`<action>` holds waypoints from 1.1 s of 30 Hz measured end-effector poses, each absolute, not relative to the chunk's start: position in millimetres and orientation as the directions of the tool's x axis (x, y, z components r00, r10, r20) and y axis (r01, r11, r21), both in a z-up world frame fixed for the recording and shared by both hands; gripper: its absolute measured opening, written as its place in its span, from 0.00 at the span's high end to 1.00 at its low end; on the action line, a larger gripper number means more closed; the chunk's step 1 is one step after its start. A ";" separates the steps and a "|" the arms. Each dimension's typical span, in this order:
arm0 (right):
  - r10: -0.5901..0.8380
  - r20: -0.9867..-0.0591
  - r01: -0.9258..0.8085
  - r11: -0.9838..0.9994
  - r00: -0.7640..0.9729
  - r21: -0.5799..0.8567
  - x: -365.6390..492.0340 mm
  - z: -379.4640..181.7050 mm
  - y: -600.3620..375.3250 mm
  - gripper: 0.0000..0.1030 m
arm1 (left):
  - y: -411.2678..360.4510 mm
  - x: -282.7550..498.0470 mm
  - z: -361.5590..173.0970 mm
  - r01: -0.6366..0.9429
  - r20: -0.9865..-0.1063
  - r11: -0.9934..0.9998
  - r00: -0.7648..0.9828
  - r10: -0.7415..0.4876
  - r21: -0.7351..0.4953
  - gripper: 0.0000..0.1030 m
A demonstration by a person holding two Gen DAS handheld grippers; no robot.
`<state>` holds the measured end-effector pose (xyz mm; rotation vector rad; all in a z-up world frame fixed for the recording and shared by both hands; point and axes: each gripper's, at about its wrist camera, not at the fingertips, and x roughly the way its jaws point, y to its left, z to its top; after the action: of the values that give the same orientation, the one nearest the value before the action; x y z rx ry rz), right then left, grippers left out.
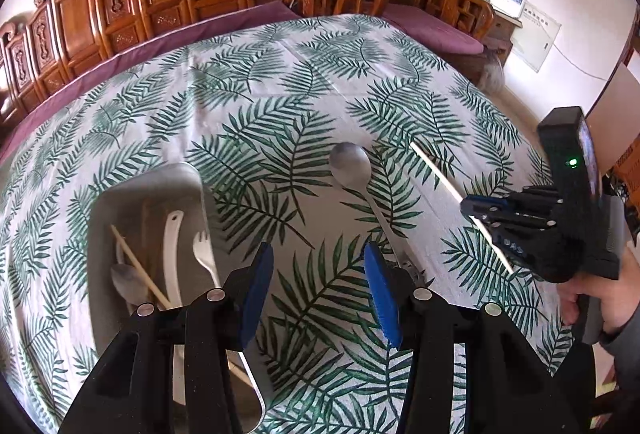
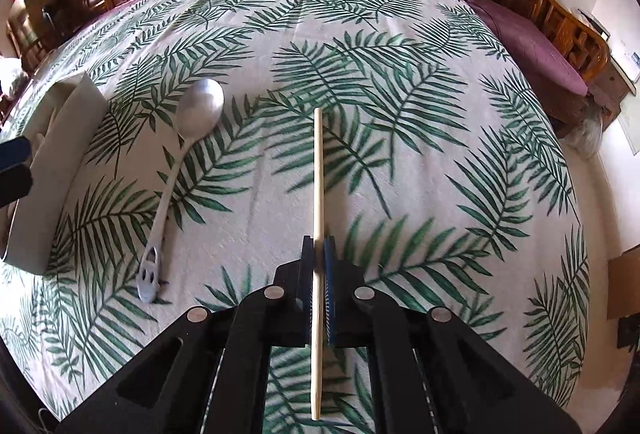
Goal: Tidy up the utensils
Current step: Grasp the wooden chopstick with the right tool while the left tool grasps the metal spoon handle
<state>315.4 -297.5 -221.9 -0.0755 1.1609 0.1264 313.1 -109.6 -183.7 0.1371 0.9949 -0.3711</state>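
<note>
the right gripper (image 2: pixel 319 250) was clamped on a chopstick (image 2: pixel 318 170); the left gripper (image 1: pixel 320 270) stood apart, empty. next, carrying it to the tray (image 1: pixel 120 194) seemed needed.

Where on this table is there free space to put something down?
The far cloth beyond the spoon and chopstick is bare, as is the right side. It is crowded at the left: the tray holds utensils, with the spoon alongside.

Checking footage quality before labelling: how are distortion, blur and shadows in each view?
Left wrist view: strong fisheye bulge, dark corners; the grey metal spoon on the leaf-print tablecloth is sharp and casts a soft shadow. Right wrist view: same bulge; the pale wooden chopstick in the right gripper is crisp.
</note>
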 end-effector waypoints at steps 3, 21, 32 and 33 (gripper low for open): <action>0.081 -0.911 -0.140 0.990 0.403 0.027 313.1 -222.3 -301.2 0.94 | -117.8 317.3 -192.6 0.368 -0.850 0.928 0.468 -0.240 -0.059 0.56; 0.118 -0.854 -0.187 0.982 0.506 0.025 295.5 -224.4 -303.7 0.94 | -173.3 358.1 -238.1 0.384 -0.897 0.918 0.363 -0.251 -0.101 0.56; 0.120 -0.840 -0.200 0.980 0.528 0.014 292.5 -225.3 -304.3 0.94 | -189.3 370.7 -248.6 0.384 -0.911 0.921 0.352 -0.213 -0.067 0.71; 0.120 -0.840 -0.200 0.980 0.529 0.014 292.2 -225.3 -304.3 0.94 | -190.2 370.9 -248.6 0.384 -0.912 0.921 0.354 -0.208 -0.061 0.72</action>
<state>292.2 -304.3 -225.3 -0.0877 0.9956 0.1917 370.9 -190.2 -248.6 0.1737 1.1477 -0.3849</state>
